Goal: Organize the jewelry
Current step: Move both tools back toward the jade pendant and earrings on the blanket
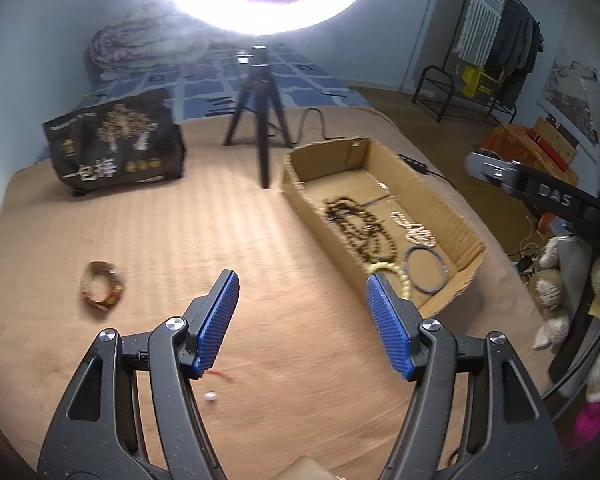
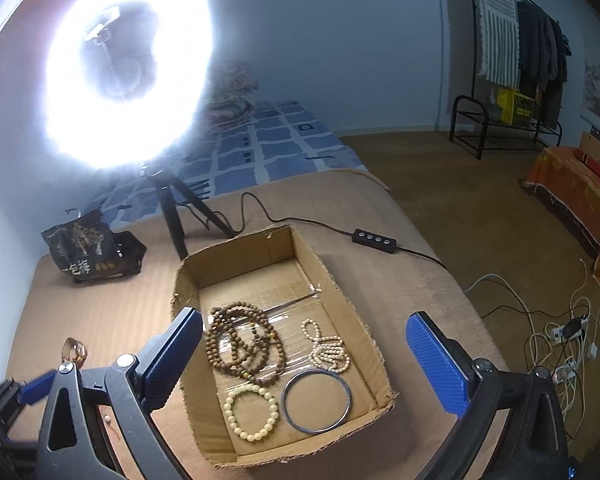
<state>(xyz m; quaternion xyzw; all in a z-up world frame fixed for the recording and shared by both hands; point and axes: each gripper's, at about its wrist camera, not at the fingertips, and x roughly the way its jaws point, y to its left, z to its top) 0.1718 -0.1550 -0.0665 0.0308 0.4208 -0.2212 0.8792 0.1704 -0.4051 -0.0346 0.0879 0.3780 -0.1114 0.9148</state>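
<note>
A shallow cardboard box (image 2: pixel 332 280) (image 1: pixel 432 196) lies on the tan bed. It holds dark wooden beads (image 2: pixel 240 344) (image 1: pixel 356 228), a cream bead bracelet (image 2: pixel 252 412), a small pearl strand (image 2: pixel 328 348) (image 1: pixel 414 228) and a metal bangle (image 2: pixel 316 400) (image 1: pixel 426 268). An amber bracelet (image 1: pixel 102 286) (image 2: pixel 75 350) lies on the bed to the left. My left gripper (image 1: pixel 302 292) is open and empty, between the bracelet and the box. My right gripper (image 2: pixel 304 340) is open and empty above the box. A small white bead (image 1: pixel 210 397) and a red thread (image 1: pixel 222 376) lie near the left fingers.
A ring light on a black tripod (image 1: pixel 260 120) (image 2: pixel 172 216) stands behind the box. A black snack bag (image 1: pixel 116 144) (image 2: pixel 88 248) sits at the back left. A cable with a switch (image 2: pixel 374 240) runs off the bed's right edge. Cables (image 2: pixel 568 340) lie on the floor.
</note>
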